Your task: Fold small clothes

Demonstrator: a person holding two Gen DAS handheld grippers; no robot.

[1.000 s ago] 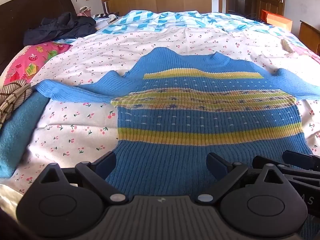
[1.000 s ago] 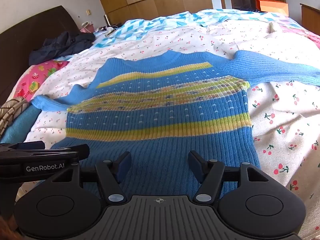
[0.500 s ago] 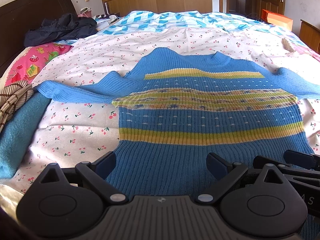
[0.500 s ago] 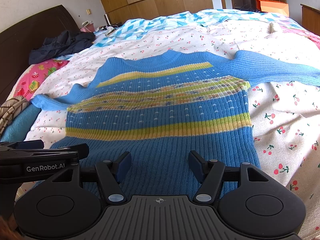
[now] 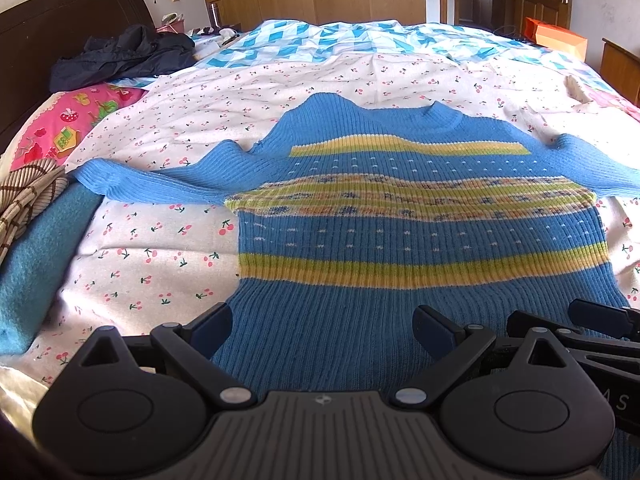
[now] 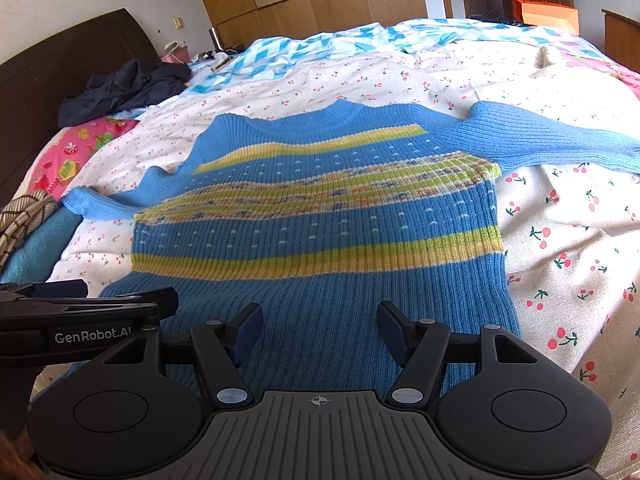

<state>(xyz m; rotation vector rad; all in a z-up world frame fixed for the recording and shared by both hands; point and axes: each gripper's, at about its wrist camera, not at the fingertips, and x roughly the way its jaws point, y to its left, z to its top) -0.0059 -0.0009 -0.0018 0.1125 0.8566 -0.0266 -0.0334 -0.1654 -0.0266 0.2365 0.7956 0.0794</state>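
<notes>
Honestly not much is moving compared with a second ago: both claws are just creeping back a hair from the sweater, so a touch more of the bed is showing around it, and the sweater itself is lying exactly where it was. The left claw (image 5: 322, 330) is hanging released, fingers spread wide, over the bottom hem towards the hem's left corner. The right claw (image 6: 320, 330) is doing the same right beside it, also released and holding nothing, over the hem nearer the middle.

The blue striped sweater (image 5: 400, 232) is lying flat and face up on the cherry-print sheet (image 5: 152, 256), collar pointing away from the claws, hem nearest them. The left sleeve (image 5: 152, 184) is stretching straight out to the side, and the right sleeve (image 6: 552, 140) is stretching out the other way, so nothing is folded yet.

Off to the left a teal blanket (image 5: 36, 276) and a dark jacket (image 5: 124, 56) are sitting well apart from the work.

My read: this is looking like the lining-up pause before a first fold, and I'm guessing either a sleeve or the hem is getting picked up next, though neither claw is committing yet
</notes>
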